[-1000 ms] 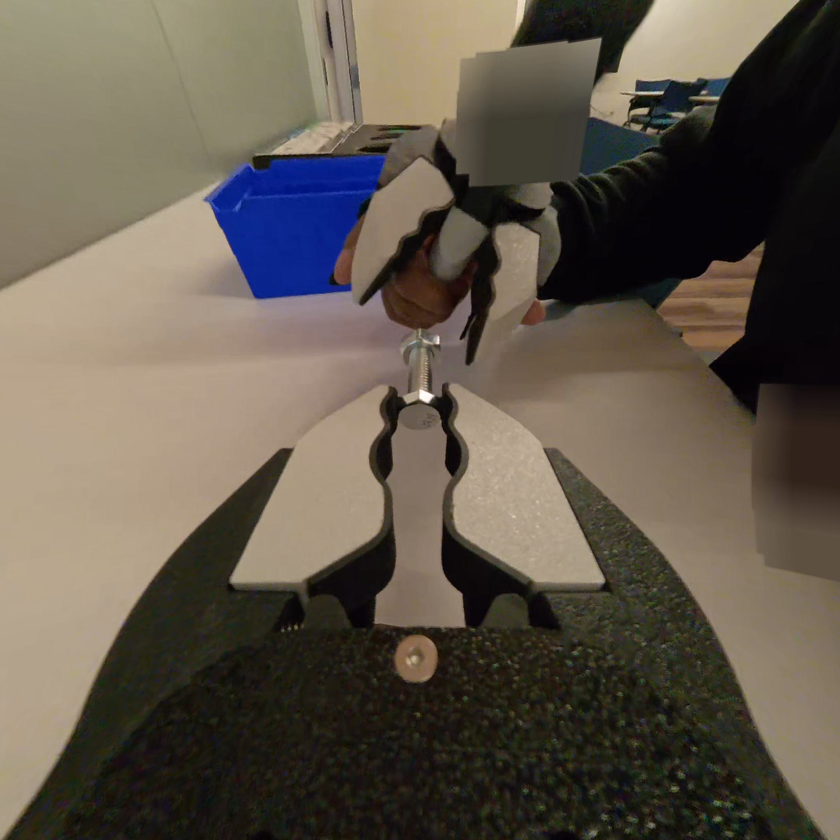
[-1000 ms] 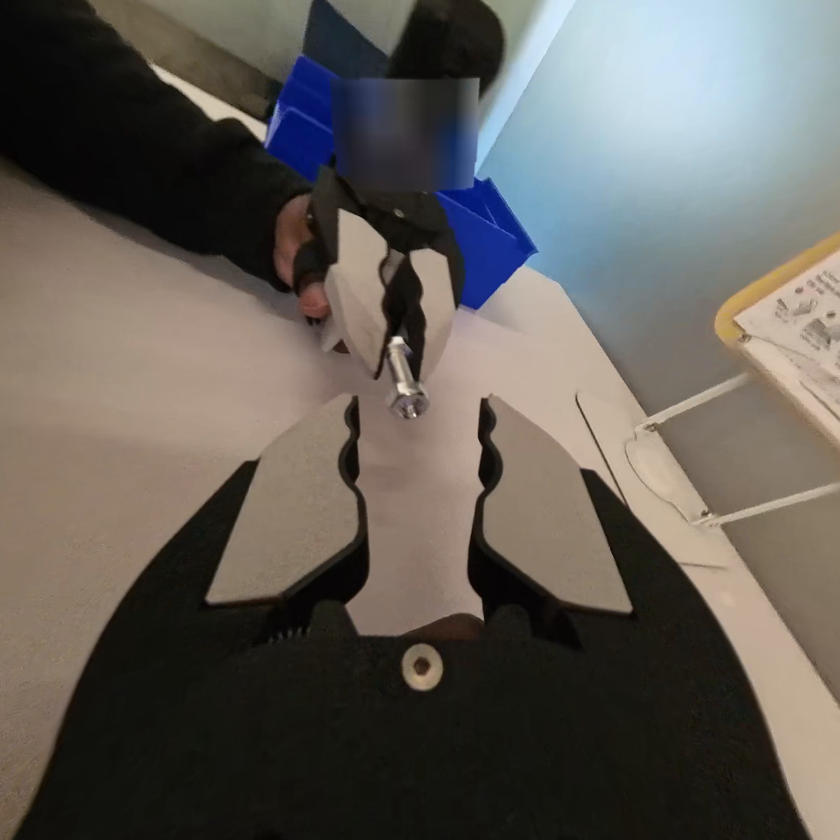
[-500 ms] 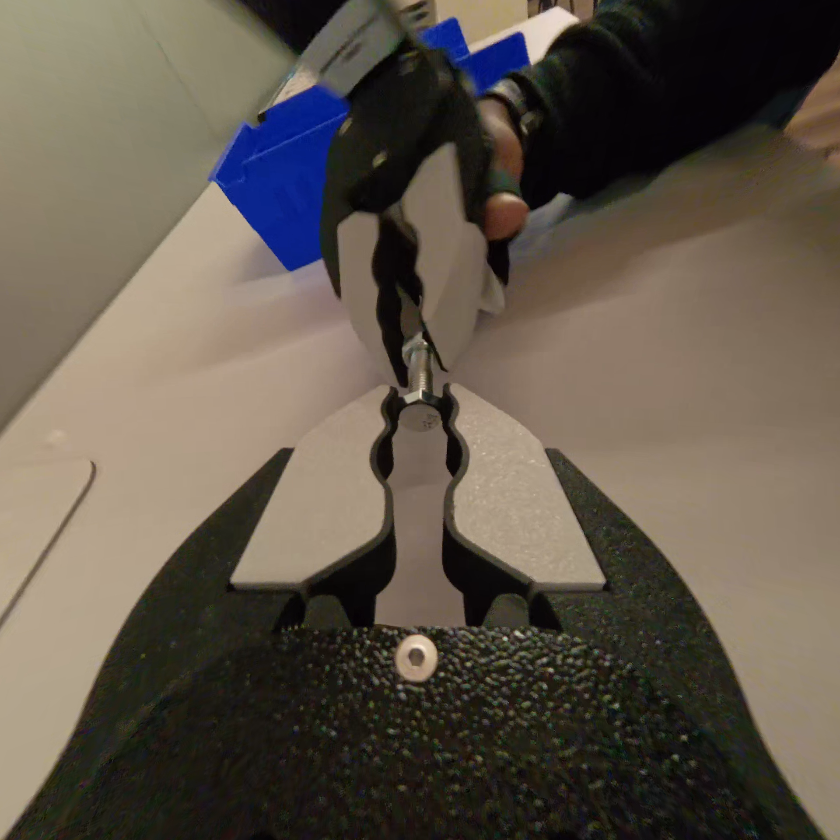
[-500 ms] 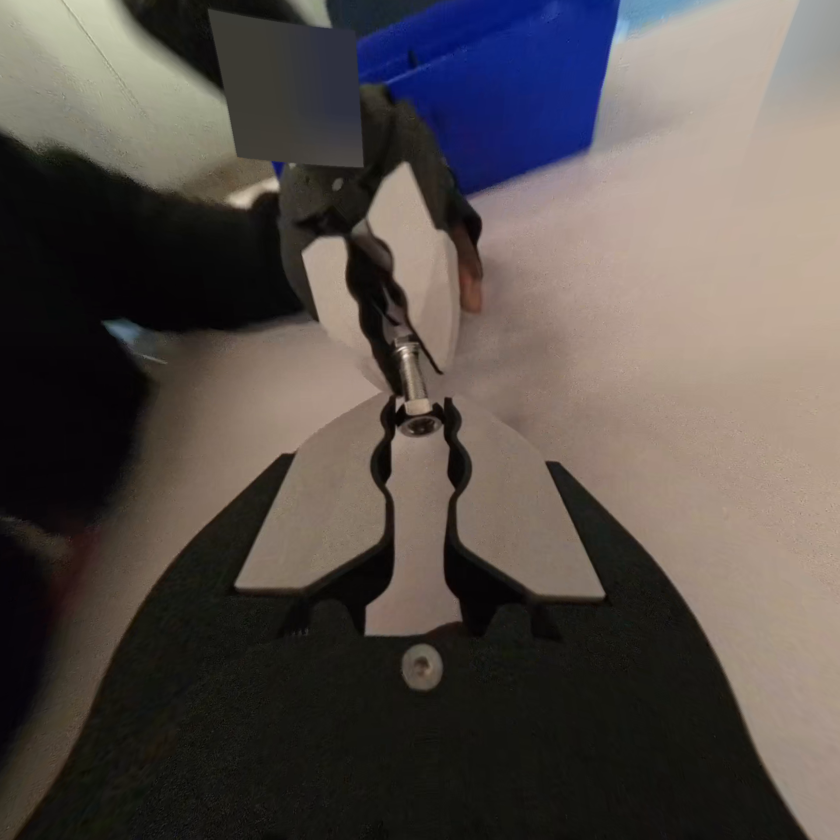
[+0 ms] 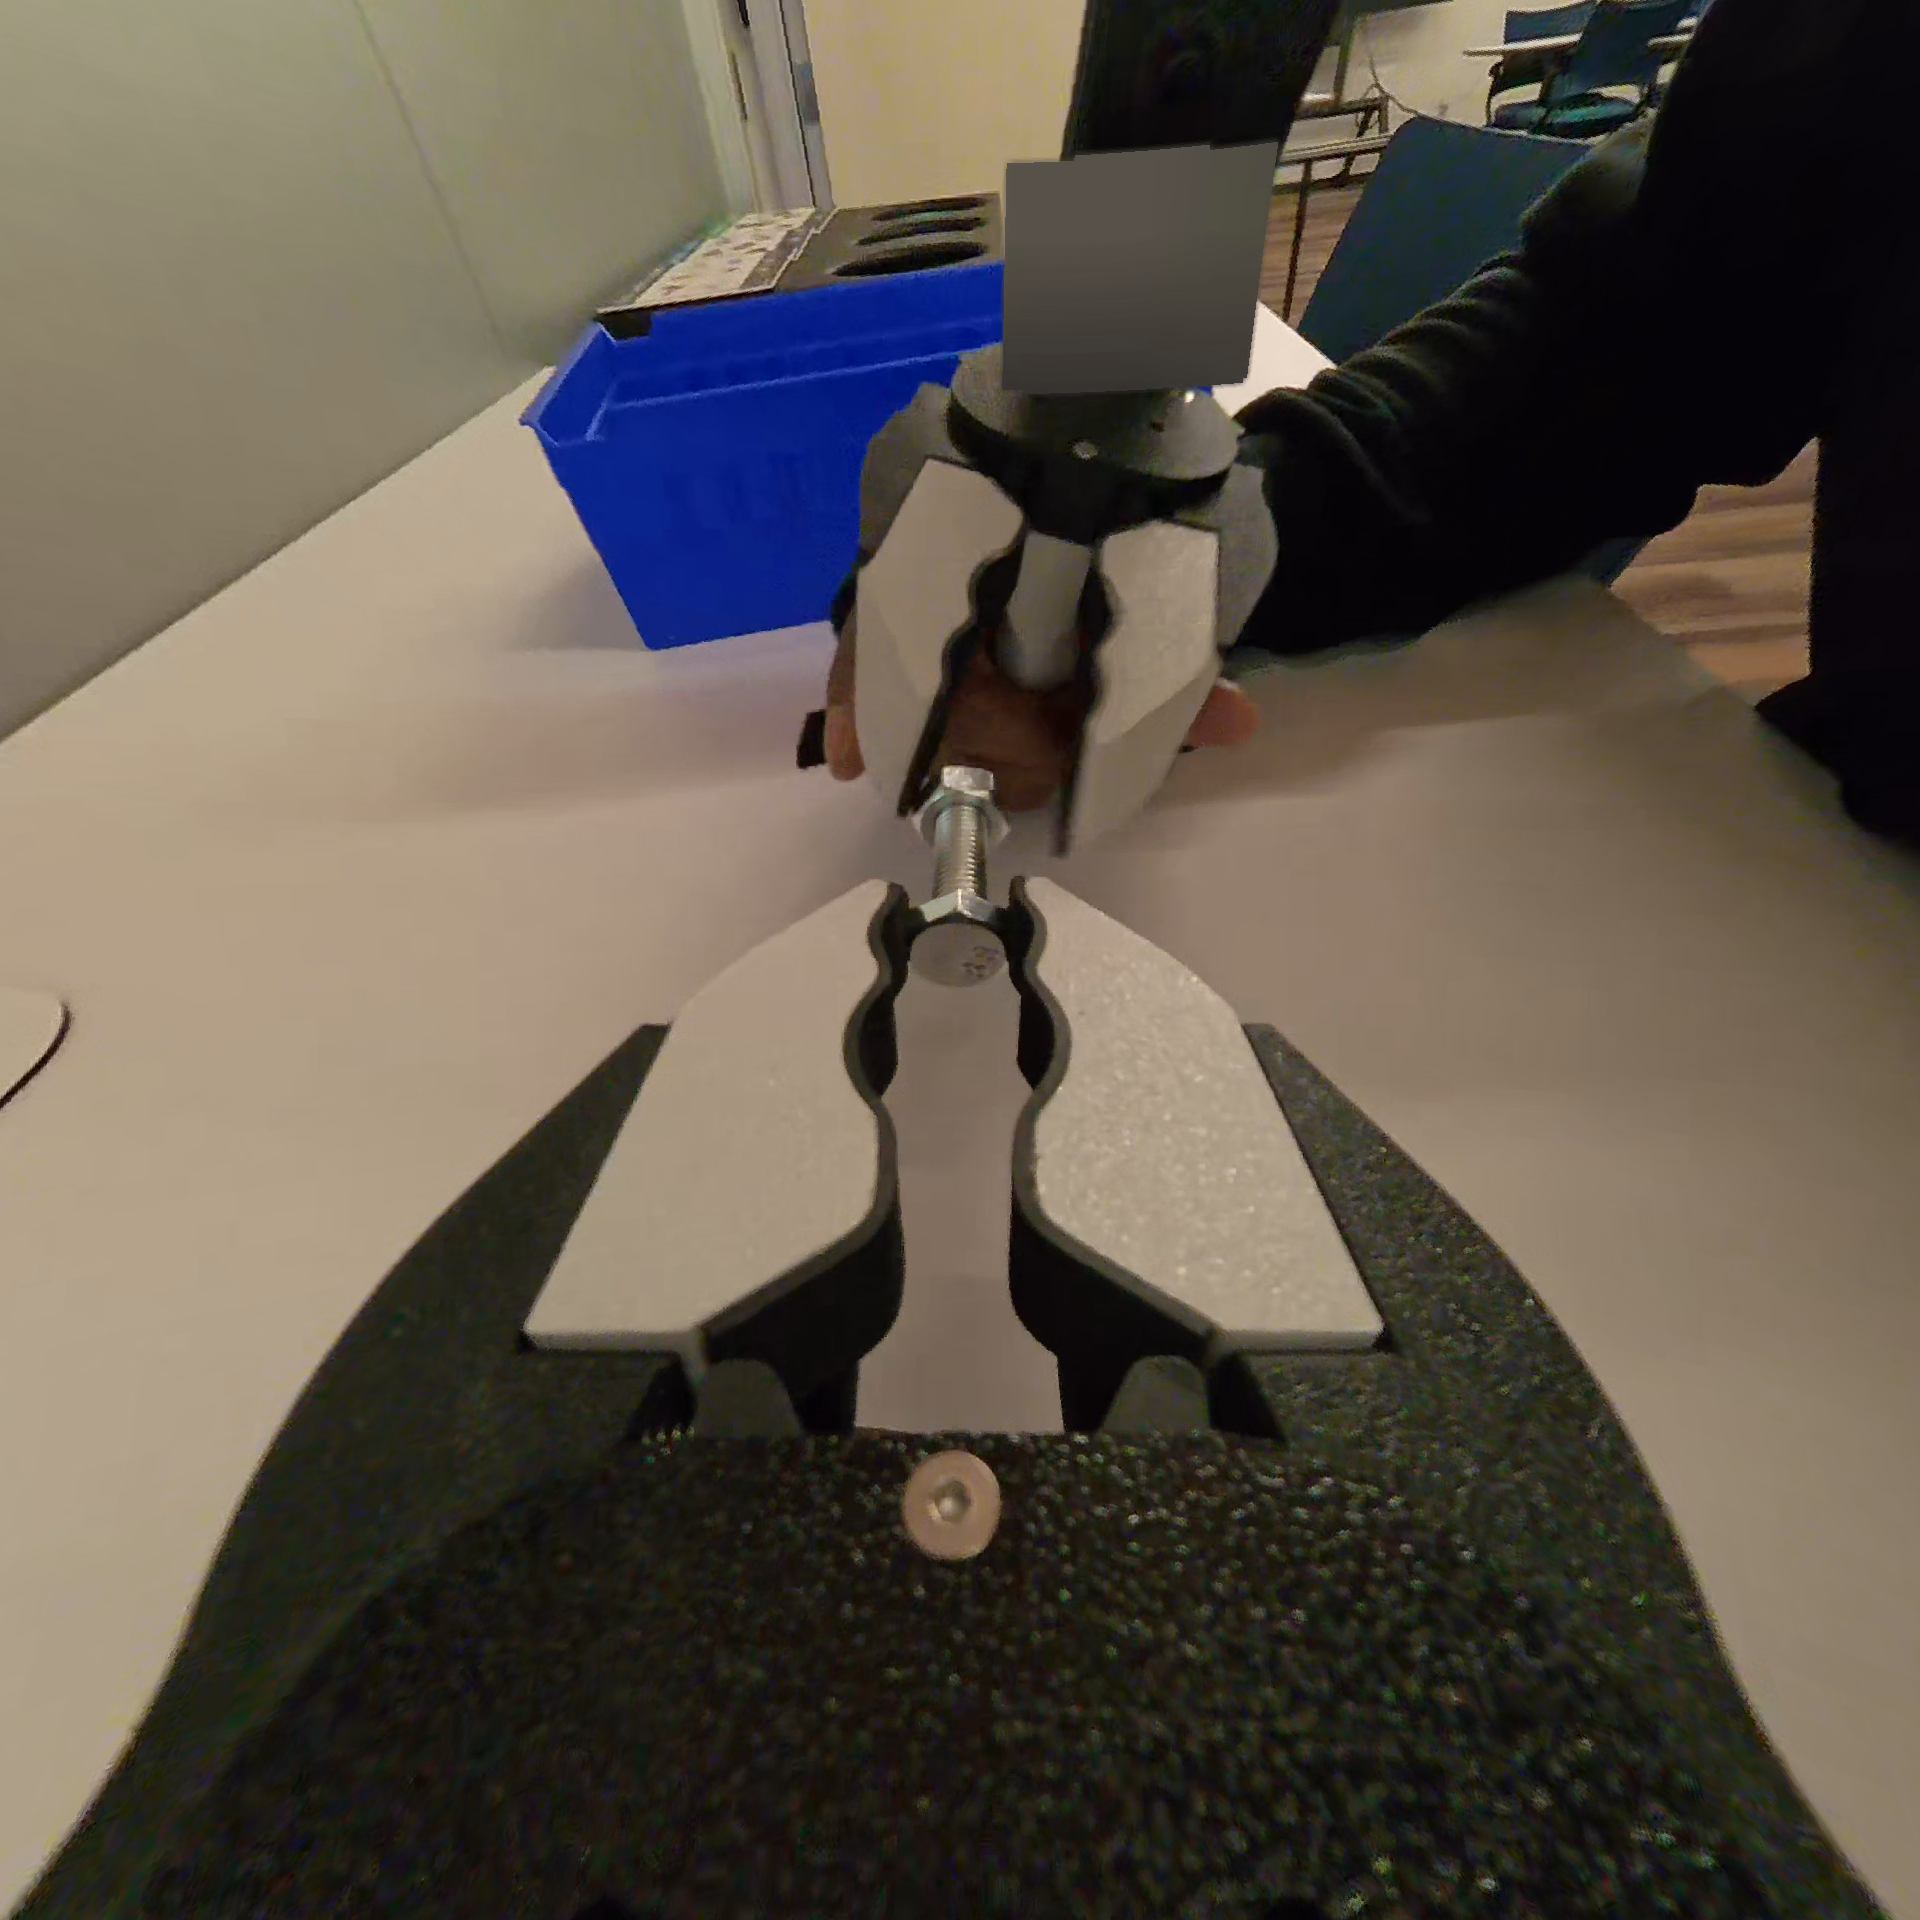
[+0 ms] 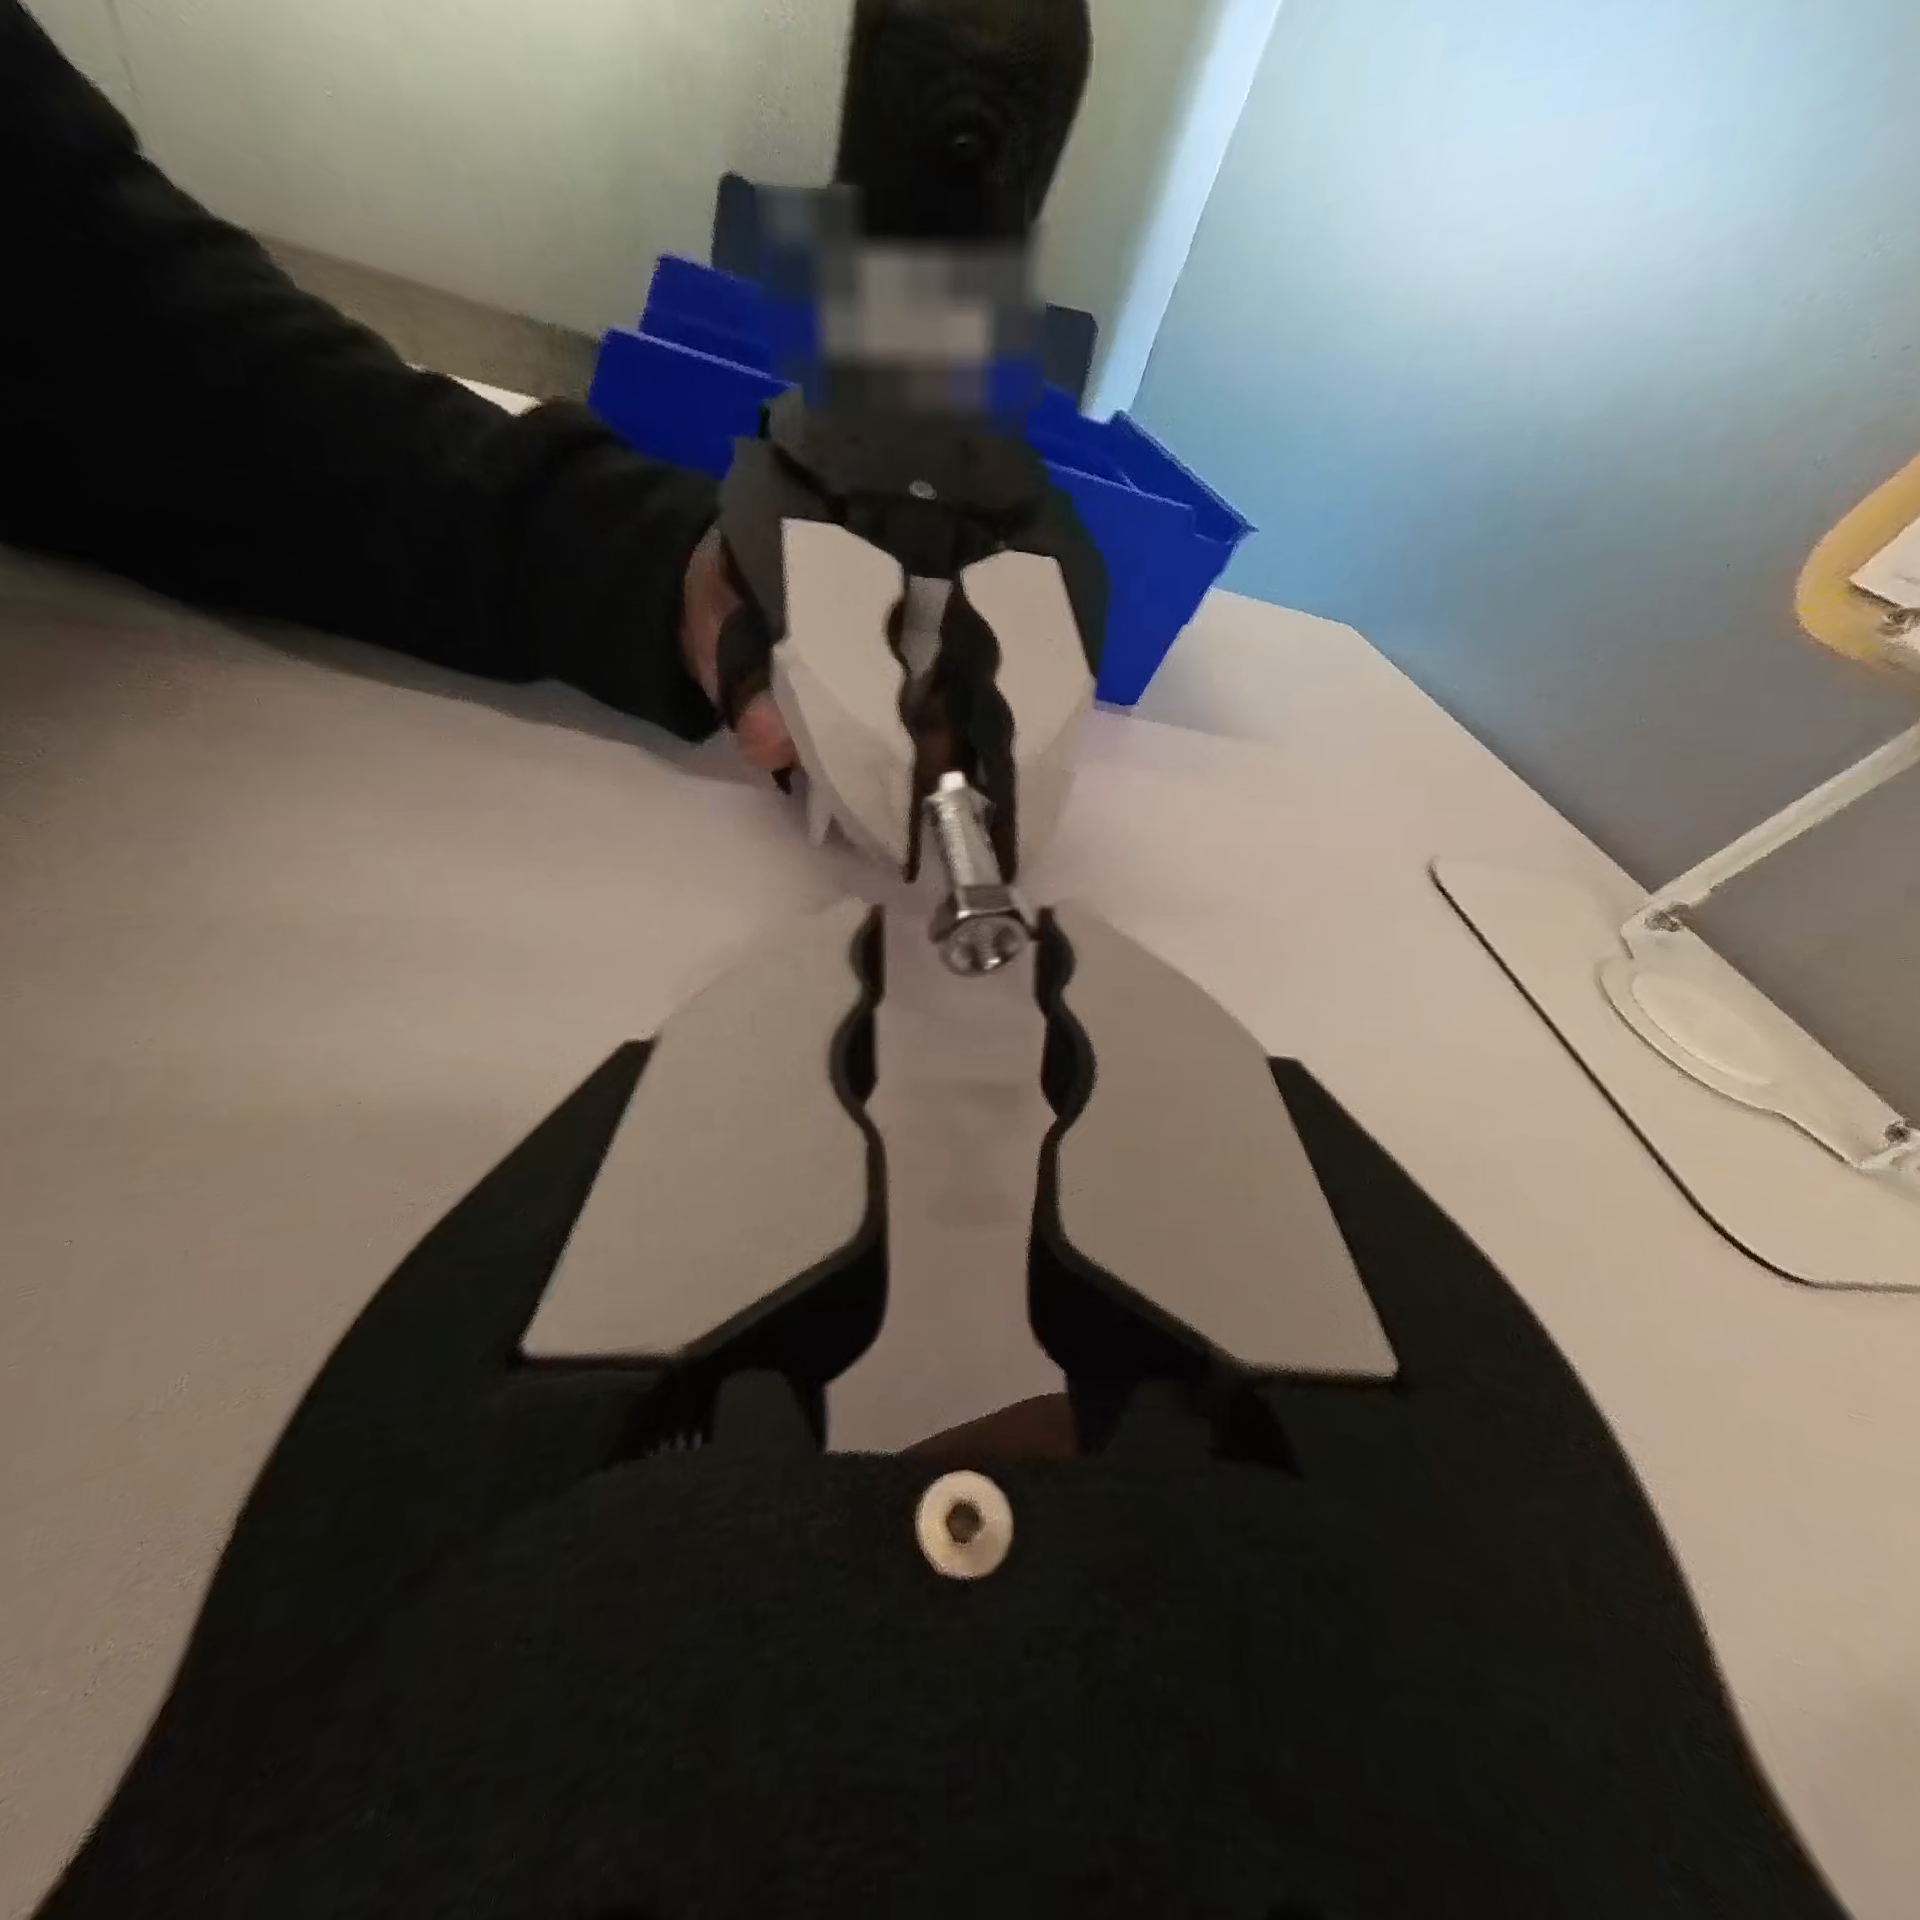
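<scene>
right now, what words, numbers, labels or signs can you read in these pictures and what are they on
No text is clear enough to read.
Bolt, its head clamped in the left gripper: faint stamped marks on the head, too small to read.
Black tray behind the blue bin: a printed strip along its edge, too small and blurred to read.
Yellow-rimmed sheet at the edge of the right wrist view: some print, mostly cut off, unreadable.

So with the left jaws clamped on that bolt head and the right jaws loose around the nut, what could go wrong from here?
The right gripper has a visible gap on one side of the nut, so closing off-centre could push the bolt sideways. The left gripper pinches only the bolt head at its fingertips, so it might twist out and drop onto the table.
</scene>
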### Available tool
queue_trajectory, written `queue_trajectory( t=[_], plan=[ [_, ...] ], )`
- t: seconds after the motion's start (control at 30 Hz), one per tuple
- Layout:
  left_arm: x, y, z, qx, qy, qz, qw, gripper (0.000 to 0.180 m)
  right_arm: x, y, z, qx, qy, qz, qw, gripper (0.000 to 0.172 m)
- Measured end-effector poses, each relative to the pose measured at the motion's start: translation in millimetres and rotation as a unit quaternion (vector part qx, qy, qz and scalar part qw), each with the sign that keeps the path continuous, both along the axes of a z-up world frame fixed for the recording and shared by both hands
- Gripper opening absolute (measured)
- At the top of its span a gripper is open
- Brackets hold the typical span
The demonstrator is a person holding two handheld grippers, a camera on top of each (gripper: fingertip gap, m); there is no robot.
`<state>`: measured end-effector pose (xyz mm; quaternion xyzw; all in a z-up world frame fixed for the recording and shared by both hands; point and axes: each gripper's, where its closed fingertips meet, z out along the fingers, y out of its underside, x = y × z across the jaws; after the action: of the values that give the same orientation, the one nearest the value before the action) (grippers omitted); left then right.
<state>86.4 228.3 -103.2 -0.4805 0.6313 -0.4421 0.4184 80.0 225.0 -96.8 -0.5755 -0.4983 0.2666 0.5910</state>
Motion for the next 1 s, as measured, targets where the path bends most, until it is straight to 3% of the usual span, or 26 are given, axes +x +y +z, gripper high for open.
queue_trajectory(
  t=[0.07, 0.13, 0.23, 0.3, 0.33, 0.4, 0.5, 0.67, 0.73, 0.83, 0.93, 1.0],
  plan=[
    [0.0, -0.6, -0.1, 0.006, -0.001, 0.002, 1.000, 0.017, -1.7, 3.7, -4.4, -0.051, -0.003, -0.004, 0.999, 0.019],
    [-1.5, -2.5, 2.1, 0.018, -0.013, 0.000, 1.000, 0.017, -4.5, 0.4, -6.0, -0.167, 0.020, 0.023, 0.985, 0.019],
    [-4.5, -12.4, 2.3, 0.067, -0.029, -0.014, 0.997, 0.017, -6.9, -8.7, -4.6, -0.390, 0.075, 0.072, 0.915, 0.019],
    [-4.5, -10.2, 4.5, 0.065, -0.036, -0.004, 0.997, 0.017, -6.4, -5.1, -0.5, -0.434, 0.117, 0.078, 0.890, 0.019],
    [-4.6, -7.9, 6.2, 0.056, -0.039, 0.001, 0.998, 0.017, -5.2, -1.7, 2.5, -0.410, 0.130, 0.074, 0.900, 0.022],
    [-4.3, -0.3, 9.0, 0.031, -0.043, 0.019, 0.998, 0.017, 0.4, 5.8, 9.2, -0.299, 0.128, 0.045, 0.944, 0.042],
    [-4.0, 2.4, 15.5, -0.025, -0.054, 0.025, 0.998, 0.017, 7.2, 6.1, 16.5, -0.098, 0.072, 0.008, 0.993, 0.046],
    [-3.3, -1.4, 17.9, -0.081, -0.053, 0.014, 0.995, 0.017, -0.3, -0.6, 11.6, 0.046, 0.001, -0.023, 0.999, 0.039],
    [-2.0, -6.5, 16.2, -0.090, -0.044, 0.003, 0.995, 0.017, -3.7, 0.2, 7.9, 0.051, -0.018, -0.032, 0.998, 0.018],
    [-3.2, -9.6, 17.2, -0.077, -0.050, -0.003, 0.996, 0.017, -7.9, -5.8, 2.5, -0.124, 0.010, 0.017, 0.992, 0.017],
    [-4.4, -22.8, 14.4, 0.006, -0.059, -0.022, 0.998, 0.017, -7.6, -17.7, 6.2, -0.339, 0.081, 0.096, 0.932, 0.017],
    [-2.4, -21.4, 12.0, 0.023, -0.055, -0.012, 0.998, 0.017, -5.0, -14.3, 10.0, -0.386, 0.127, 0.106, 0.908, 0.018]
  ],
)
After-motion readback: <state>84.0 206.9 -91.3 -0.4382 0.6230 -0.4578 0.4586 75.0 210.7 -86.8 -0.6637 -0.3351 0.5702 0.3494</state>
